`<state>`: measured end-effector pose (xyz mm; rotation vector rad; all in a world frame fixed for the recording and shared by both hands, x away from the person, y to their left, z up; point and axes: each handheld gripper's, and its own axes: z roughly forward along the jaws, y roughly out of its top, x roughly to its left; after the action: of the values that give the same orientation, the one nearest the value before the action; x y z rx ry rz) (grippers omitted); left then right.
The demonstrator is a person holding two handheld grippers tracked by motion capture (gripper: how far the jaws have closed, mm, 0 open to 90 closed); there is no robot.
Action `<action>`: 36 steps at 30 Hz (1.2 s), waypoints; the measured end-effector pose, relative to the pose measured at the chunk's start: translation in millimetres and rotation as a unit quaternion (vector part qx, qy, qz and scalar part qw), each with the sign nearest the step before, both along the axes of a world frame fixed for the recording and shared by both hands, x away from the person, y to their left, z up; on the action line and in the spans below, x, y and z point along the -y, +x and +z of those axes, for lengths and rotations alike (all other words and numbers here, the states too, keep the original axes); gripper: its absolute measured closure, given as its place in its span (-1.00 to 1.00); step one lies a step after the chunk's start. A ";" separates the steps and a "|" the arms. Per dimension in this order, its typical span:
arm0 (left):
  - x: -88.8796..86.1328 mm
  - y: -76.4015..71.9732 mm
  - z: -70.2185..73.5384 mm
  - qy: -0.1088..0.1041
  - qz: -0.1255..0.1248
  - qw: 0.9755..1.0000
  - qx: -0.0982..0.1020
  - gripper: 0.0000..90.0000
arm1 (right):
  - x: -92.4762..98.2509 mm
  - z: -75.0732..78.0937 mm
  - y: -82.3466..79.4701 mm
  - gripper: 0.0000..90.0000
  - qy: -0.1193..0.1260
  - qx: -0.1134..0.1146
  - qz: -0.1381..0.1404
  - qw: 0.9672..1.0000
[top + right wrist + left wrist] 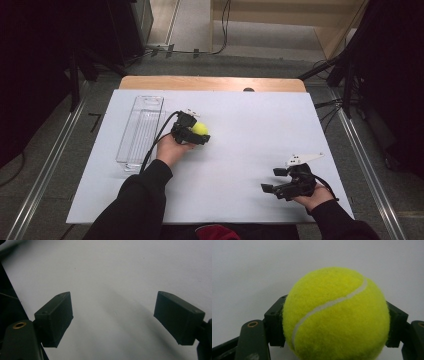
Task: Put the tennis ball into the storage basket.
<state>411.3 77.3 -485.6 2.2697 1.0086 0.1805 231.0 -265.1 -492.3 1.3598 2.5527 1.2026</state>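
Note:
A yellow tennis ball (201,128) lies on the white table sheet (240,120), left of the middle. My left gripper (196,133) is shut on it. In the left gripper view the ball (337,315) sits between the two black pads (274,322), which press on both its sides. My right gripper (272,181) rests near the front right of the sheet. In the right gripper view its jaws stand wide apart (113,317) with bare sheet between them.
A clear plastic tray (141,131) lies lengthwise at the left side of the sheet, just left of my left hand. The wooden table edge (210,82) runs along the back. Cables and dark stands flank the table on the floor.

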 end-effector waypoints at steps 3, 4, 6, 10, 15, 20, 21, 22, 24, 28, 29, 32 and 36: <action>-0.6 -0.8 2.8 0.001 -0.005 1.000 -0.004 -0.42 | 0.0 0.0 0.0 -0.70 0.000 0.000 0.000 1.000; -0.9 -1.1 3.6 0.000 -0.006 1.000 -0.004 -0.42 | 0.0 0.0 -0.1 -0.70 0.000 0.000 0.000 1.000; -1.5 -1.7 5.5 -0.003 -0.007 1.000 -0.005 -0.42 | 0.0 0.1 -0.1 -0.70 0.000 0.000 0.000 1.000; -3.4 -2.9 9.8 -0.006 -0.013 1.000 -0.010 -0.42 | -0.1 0.0 -0.2 -0.70 -0.001 0.000 -0.001 1.000; -3.4 -5.1 13.8 -0.012 -0.017 1.000 -0.014 -0.42 | -0.4 -0.1 -0.1 -0.70 0.000 0.001 -0.001 1.000; -3.3 -6.9 17.2 -0.012 -0.024 0.999 -0.017 -0.42 | -0.3 0.0 -0.3 -0.70 0.000 0.002 0.000 1.000; -3.5 -7.0 18.0 -0.011 -0.027 0.999 -0.018 -0.42 | -0.4 0.0 -0.3 -0.70 0.000 0.001 -0.001 1.000; -3.4 -7.1 18.2 -0.013 -0.027 0.999 -0.019 -0.42 | -0.4 0.0 -0.3 -0.70 0.000 0.001 -0.001 1.000; -3.2 -7.4 18.8 -0.013 -0.030 0.999 -0.022 -0.42 | -0.4 0.0 -0.3 -0.70 0.000 0.001 0.000 1.000; -2.8 -8.9 20.8 -0.011 -0.034 0.999 -0.024 -0.42 | -0.6 0.1 -0.4 -0.70 0.000 0.001 -0.001 1.000; -2.9 -9.2 21.6 -0.011 -0.035 0.999 -0.023 -0.42 | -0.4 0.0 -0.3 -0.70 0.000 0.001 0.000 1.000; -3.8 -9.7 24.9 -0.010 -0.039 0.999 -0.024 -0.42 | -0.4 0.0 -0.3 -0.70 0.000 0.002 0.000 1.000; -4.5 -11.0 29.0 -0.017 -0.041 0.999 -0.030 -0.42 | -0.7 0.1 -0.4 -0.70 0.000 0.000 -0.001 1.000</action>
<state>400.4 81.8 -456.6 2.2927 0.9400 0.0617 230.6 -264.3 -492.2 1.3611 2.5506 1.2020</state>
